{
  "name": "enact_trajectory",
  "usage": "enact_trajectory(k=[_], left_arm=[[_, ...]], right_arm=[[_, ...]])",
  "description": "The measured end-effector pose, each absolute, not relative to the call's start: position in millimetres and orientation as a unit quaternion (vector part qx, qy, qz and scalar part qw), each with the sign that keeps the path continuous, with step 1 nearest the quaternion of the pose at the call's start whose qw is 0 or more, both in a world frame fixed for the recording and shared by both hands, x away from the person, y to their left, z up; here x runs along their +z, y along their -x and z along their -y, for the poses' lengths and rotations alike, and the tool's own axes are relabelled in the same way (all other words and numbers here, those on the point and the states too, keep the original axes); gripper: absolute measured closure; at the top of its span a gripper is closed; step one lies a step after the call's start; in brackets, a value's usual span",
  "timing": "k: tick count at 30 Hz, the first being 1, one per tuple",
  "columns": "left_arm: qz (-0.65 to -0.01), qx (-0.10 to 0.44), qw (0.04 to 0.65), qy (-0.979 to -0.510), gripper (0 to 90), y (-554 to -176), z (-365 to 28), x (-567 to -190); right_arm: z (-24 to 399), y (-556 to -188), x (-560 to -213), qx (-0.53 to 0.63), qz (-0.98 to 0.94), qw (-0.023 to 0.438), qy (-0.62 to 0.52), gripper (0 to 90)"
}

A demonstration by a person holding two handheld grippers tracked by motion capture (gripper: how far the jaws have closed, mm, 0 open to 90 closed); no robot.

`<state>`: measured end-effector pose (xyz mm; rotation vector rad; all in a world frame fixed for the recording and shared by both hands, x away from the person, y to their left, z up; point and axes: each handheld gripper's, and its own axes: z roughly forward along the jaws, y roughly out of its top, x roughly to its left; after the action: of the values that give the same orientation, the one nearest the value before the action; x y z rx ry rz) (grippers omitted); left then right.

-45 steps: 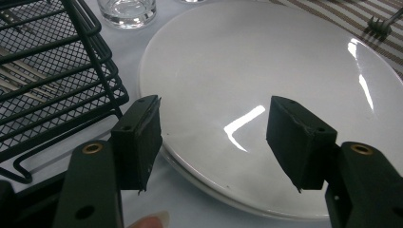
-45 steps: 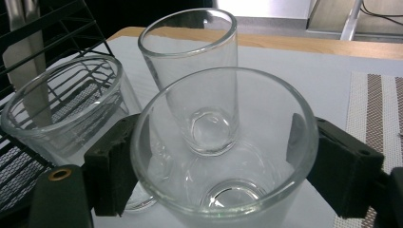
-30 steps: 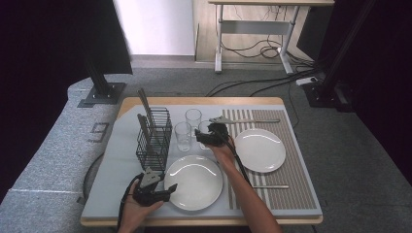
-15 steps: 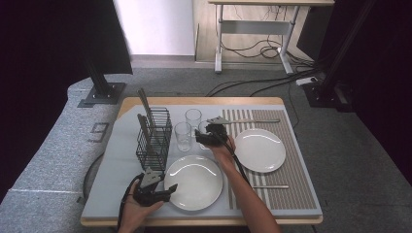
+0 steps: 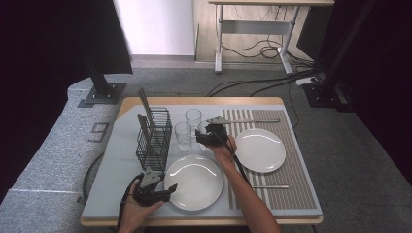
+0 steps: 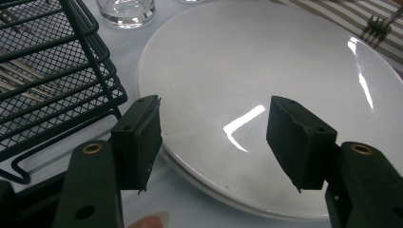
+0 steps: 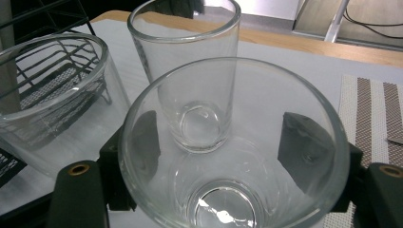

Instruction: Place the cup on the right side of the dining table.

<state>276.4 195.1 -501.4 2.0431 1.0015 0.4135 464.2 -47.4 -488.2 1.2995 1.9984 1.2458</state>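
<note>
My right gripper [image 7: 222, 145] has a clear drinking glass [image 7: 237, 209] standing upright between its jaws; its pads [image 7: 304, 147] lie against the glass wall on both sides, and the jaws have just been closing on it. In the high view this gripper [image 5: 204, 137] is beside two more glasses [image 5: 193, 119] at the table's middle. My left gripper [image 6: 214, 137] stands open at the near rim of a white plate [image 6: 266, 61], with nothing pinched. In the high view it [image 5: 164, 193] rests at the front left, beside that plate [image 5: 194, 180].
A black wire basket [image 5: 154, 138] with cutlery stands left of the glasses. A second white plate [image 5: 260, 149] lies on the striped placemat [image 5: 291, 179], with a fork [image 5: 269, 186] near its front and another utensil [image 5: 252, 121] at its back.
Both hands stay where they were. The right gripper's jaws have drawn in slightly around the glass.
</note>
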Motion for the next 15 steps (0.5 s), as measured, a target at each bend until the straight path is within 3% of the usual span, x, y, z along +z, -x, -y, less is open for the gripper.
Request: enact_trajectory(k=[15], left_arm=[[-0.397, 0.164, 0.403, -0.808, 36.4, -276.2, -195.2, -500.9]], right_arm=[[51.6, -458.3, -478.8, 0.459, -0.725, 0.220, -0.464, 28.1]])
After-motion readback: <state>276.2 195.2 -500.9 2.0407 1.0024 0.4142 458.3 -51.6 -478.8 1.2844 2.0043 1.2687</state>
